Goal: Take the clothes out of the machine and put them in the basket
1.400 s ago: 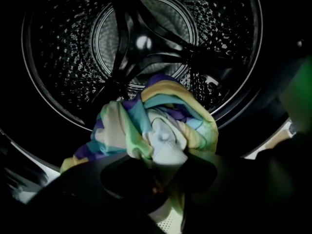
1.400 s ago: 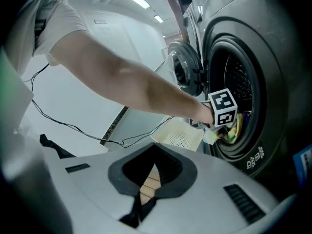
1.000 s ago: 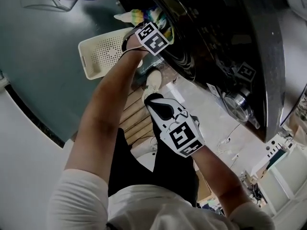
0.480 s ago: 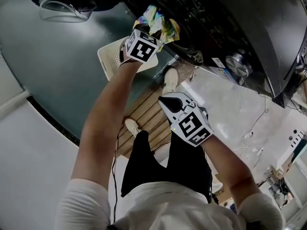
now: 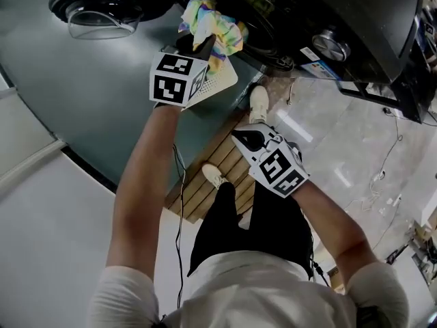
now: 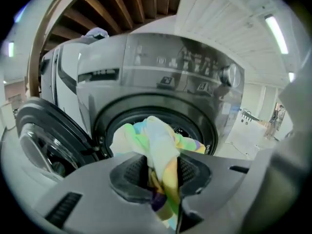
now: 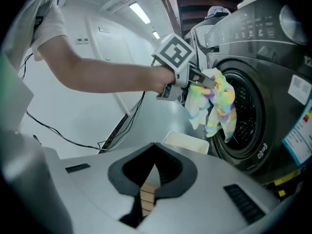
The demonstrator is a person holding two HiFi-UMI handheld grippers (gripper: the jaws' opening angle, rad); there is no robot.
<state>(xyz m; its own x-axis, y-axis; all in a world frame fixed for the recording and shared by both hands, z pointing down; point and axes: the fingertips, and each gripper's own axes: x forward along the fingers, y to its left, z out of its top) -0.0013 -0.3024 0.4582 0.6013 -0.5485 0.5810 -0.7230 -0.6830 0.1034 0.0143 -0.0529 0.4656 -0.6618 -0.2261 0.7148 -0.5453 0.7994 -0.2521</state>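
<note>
No words or numbers can be read for sure. Ahead of the right gripper (image 7: 155, 155) and off to its right, the washing machine (image 7: 253, 57) has a white sticker (image 7: 298, 89) and a blue and white label (image 7: 298, 133), but the print is too tiny. Its door ring (image 7: 262, 151) has pale letters (too blurry to tell). The cube (image 7: 174, 52) on the left gripper (image 7: 207, 83) shows only black and white squares.

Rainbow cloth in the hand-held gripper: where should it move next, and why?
Probably lower it until it hangs over the white basket. The left hand-held gripper is shut on the rainbow cloth, which hangs outside the washing machine drum. The basket sits on the floor below, in front of the machine. Letting go should wait until the cloth is above it.
</note>
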